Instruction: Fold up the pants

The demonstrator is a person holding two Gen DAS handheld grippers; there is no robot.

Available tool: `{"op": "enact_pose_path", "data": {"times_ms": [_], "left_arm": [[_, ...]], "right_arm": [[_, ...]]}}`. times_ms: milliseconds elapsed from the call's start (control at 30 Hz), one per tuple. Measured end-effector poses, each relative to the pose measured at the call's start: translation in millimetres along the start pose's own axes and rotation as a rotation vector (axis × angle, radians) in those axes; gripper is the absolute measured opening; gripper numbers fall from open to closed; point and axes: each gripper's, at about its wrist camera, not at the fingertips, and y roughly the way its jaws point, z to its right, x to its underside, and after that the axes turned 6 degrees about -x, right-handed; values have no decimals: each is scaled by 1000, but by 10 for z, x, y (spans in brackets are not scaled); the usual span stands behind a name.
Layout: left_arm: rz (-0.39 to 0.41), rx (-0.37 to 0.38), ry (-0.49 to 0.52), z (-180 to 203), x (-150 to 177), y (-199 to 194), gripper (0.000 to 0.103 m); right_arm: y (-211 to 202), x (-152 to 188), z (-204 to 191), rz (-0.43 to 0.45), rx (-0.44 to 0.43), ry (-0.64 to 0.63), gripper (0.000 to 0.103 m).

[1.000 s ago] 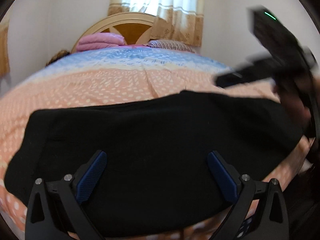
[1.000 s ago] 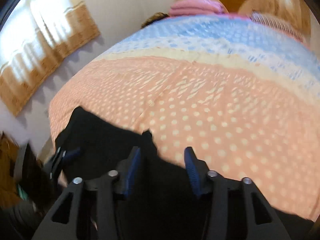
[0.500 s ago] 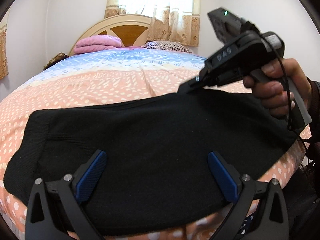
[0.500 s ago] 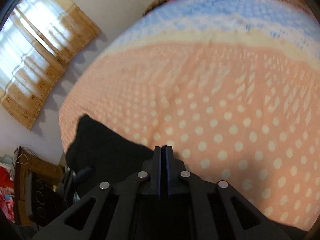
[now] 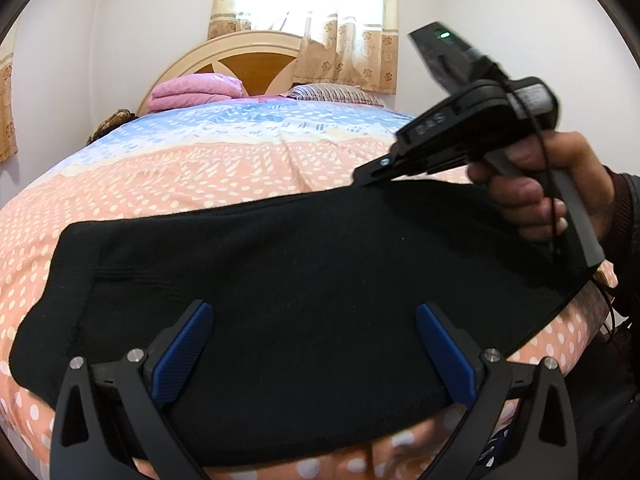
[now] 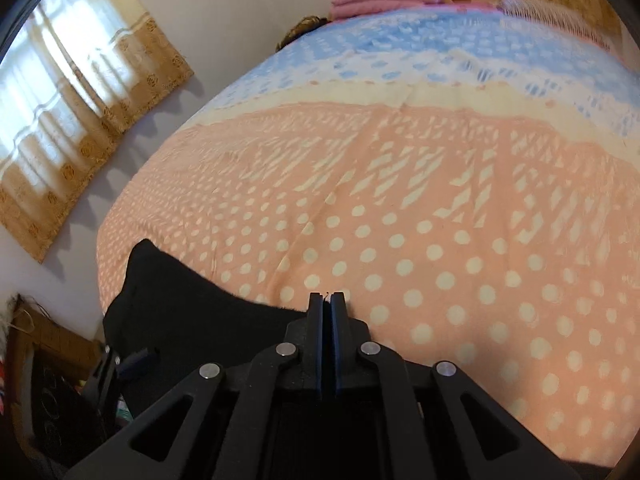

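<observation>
Black pants lie folded flat across the near part of the bed, waistband end at the left. My left gripper is open, its blue-padded fingers spread wide just above the near half of the pants, holding nothing. My right gripper reaches in from the right, held by a hand, and is shut on the far edge of the pants. In the right wrist view the right gripper has its jaws closed, with the pants below and to the left; the pinched cloth itself barely shows.
The bed has an orange dotted cover turning blue toward the headboard. Folded pink blankets and a striped pillow lie at the head. Curtained windows stand behind and at the left. A cable hangs from the right gripper.
My right gripper swung over the far edge of the pants and shut from open. The left gripper stayed open in place. The pants have hardly moved.
</observation>
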Motion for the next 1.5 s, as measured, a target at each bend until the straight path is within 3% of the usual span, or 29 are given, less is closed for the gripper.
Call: {"op": "enact_pose_path", "data": {"times_ms": [33, 100, 133, 167, 367, 600, 933, 1067, 1300, 1500], "left_arm": [[-3, 0, -4, -11, -50, 32, 103], [-7, 4, -14, -29, -77, 19, 103], [-8, 5, -21, -40, -85, 16, 103], [-8, 7, -29, -53, -98, 17, 103], [-12, -7, -49, -78, -148, 41, 103], [-45, -37, -13, -15, -158, 97, 103], [-65, -41, 7, 2, -105, 67, 103], [-67, -46, 13, 17, -76, 37, 103], [-22, -55, 44, 163, -245, -111, 103], [-61, -27, 64, 332, -242, 25, 103]], "right_arm": [[-83, 31, -25, 8, 33, -20, 7], [-238, 116, -73, 21, 88, -56, 25], [-325, 175, -81, 32, 117, -70, 47], [-441, 263, -94, 48, 160, -86, 56], [-722, 677, -183, 43, 305, -182, 56], [-769, 1083, -204, 26, 383, -215, 56], [-873, 1369, -221, 55, 399, -220, 61], [-904, 1423, -169, 62, 403, -221, 71], [-1174, 1499, -43, 72, 437, -202, 71], [-1301, 1621, 207, 68, 446, -139, 71]]}}
